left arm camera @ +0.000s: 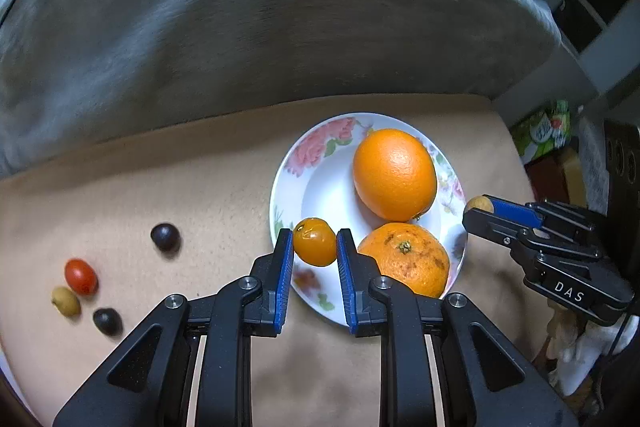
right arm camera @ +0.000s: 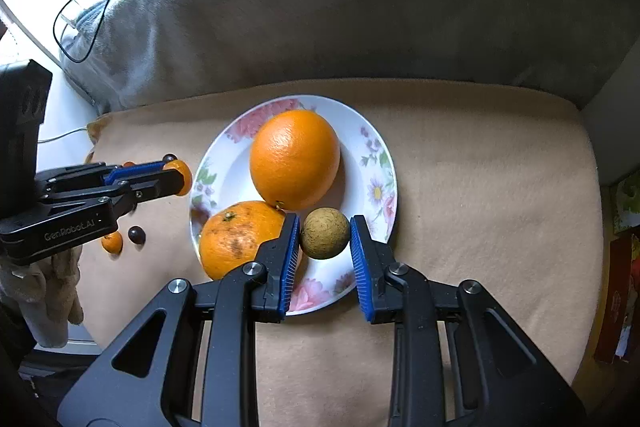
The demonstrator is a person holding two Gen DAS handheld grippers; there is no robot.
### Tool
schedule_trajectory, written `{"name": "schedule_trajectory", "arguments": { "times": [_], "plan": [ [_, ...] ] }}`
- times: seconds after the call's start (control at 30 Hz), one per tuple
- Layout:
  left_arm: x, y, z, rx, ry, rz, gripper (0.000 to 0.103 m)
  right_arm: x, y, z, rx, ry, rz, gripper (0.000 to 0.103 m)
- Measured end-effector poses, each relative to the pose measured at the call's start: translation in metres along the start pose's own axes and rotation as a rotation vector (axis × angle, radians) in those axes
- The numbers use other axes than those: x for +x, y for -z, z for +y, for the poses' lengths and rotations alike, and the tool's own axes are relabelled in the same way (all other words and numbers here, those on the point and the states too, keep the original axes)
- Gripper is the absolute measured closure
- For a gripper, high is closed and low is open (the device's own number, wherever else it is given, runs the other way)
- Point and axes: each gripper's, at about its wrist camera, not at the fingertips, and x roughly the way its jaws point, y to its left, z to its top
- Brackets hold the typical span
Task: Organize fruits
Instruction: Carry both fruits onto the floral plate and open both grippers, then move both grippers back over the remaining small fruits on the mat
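My left gripper (left arm camera: 315,239) is shut on a small orange tomato-like fruit (left arm camera: 315,245), held over the near left rim of a flowered white plate (left arm camera: 286,187). On the plate lie a large smooth orange (left arm camera: 394,174) and a rougher mandarin (left arm camera: 404,259). My right gripper (right arm camera: 325,223) is shut on a round brown-green fruit (right arm camera: 324,233) above the plate's (right arm camera: 352,123) near side, beside the orange (right arm camera: 295,159) and the mandarin (right arm camera: 236,237). Each gripper also shows in the other's view: the right gripper (left arm camera: 486,209) at the plate's right edge, the left gripper (right arm camera: 178,177) at its left.
The plate rests on a tan cloth (left arm camera: 160,187). To its left lie a dark grape (left arm camera: 165,237), a red cherry tomato (left arm camera: 81,275), a tan fruit (left arm camera: 66,301) and a second dark grape (left arm camera: 107,321). A grey cushion (left arm camera: 260,7) rises behind. Clutter stands off the cloth's right side.
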Motion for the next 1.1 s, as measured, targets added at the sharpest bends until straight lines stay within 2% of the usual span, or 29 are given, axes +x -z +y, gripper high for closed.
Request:
{"name": "schedule_trajectory", "arguments": {
  "times": [0.2,0.5,0.57,0.6,0.63,0.67,0.7,0.73,0.8,0.87,0.93,1.1],
  "plan": [
    [0.003,-0.005,-0.014,0.073,-0.044,-0.004,0.082,0.010,-0.002,-0.005,0.001,-0.001,0.019,0.076],
    [0.005,-0.007,-0.016,0.090,-0.051,0.000,0.081,0.014,-0.005,-0.002,-0.003,0.002,0.022,0.076],
    [0.006,-0.007,-0.018,0.089,-0.051,-0.001,0.073,0.014,-0.005,0.000,-0.005,0.003,0.020,0.076],
    [0.007,-0.008,-0.019,0.088,-0.052,-0.002,0.070,0.013,-0.005,0.000,-0.006,0.004,0.019,0.072],
    [0.006,-0.008,-0.020,0.088,-0.053,-0.005,0.062,0.014,-0.006,0.001,-0.008,0.006,0.017,0.062],
    [0.006,-0.008,-0.020,0.087,-0.055,-0.008,0.053,0.012,-0.006,0.001,-0.009,0.009,0.012,0.055],
    [0.005,-0.008,-0.020,0.084,-0.060,-0.013,0.049,0.011,-0.006,0.001,-0.010,0.012,0.005,0.045],
    [0.003,-0.008,-0.019,0.083,-0.062,-0.017,0.045,0.010,-0.007,0.002,-0.011,0.014,-0.002,0.042],
    [0.001,-0.008,-0.019,0.082,-0.070,-0.023,0.043,0.009,-0.007,0.002,-0.011,0.016,-0.003,0.042],
    [-0.001,-0.009,-0.017,0.073,-0.081,-0.023,0.035,0.009,-0.008,0.002,-0.010,0.020,-0.001,0.041],
    [-0.002,-0.009,-0.016,0.068,-0.082,-0.029,0.034,0.009,-0.007,0.002,-0.011,0.025,0.001,0.036],
    [-0.006,-0.009,-0.012,0.064,-0.100,-0.039,0.034,0.006,-0.005,0.004,-0.021,0.040,-0.003,0.035]
  ]
}}
